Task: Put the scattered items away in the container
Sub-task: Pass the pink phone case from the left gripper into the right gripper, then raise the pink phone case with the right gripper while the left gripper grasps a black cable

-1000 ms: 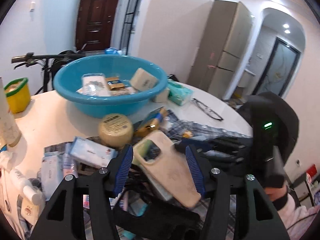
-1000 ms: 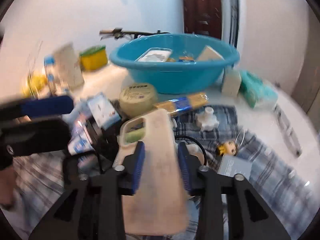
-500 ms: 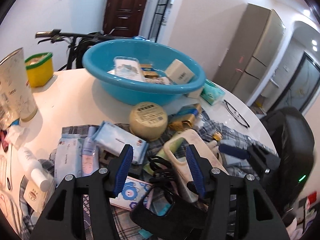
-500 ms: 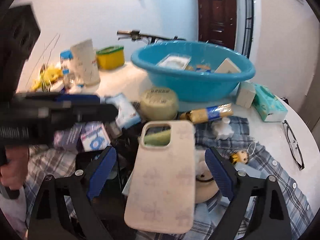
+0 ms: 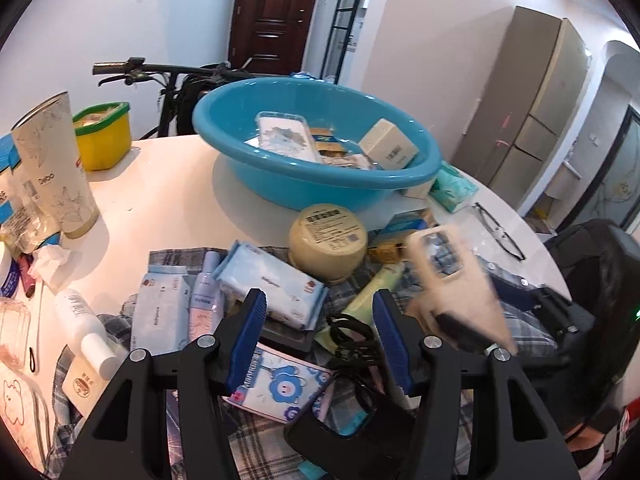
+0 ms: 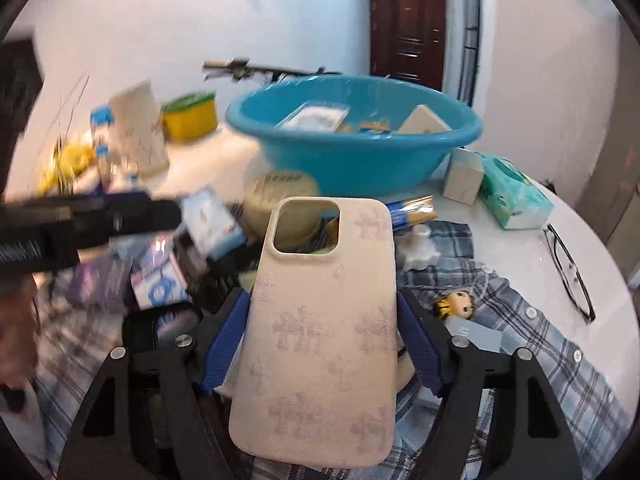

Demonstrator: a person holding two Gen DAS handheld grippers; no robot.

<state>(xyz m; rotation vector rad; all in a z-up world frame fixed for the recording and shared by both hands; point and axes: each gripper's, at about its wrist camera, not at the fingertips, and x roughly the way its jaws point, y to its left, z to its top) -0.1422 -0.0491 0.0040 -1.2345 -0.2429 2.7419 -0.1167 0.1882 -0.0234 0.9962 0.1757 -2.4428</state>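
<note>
right gripper [image 6: 322, 344] closing on phone case [image 6: 324, 320] (beige).

The right hand-held gripper [image 6: 322, 344], clamped on the narrow edge of the beige phone case [image 6: 324, 320] a second earlier, sprang wide, and its jaws were closing across the case's full width.

"Deba" on floral tube [image 5: 60, 168]

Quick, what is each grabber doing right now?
Left gripper: open, holding nothing.
Right gripper: jaws closing on the phone case between them.
</note>
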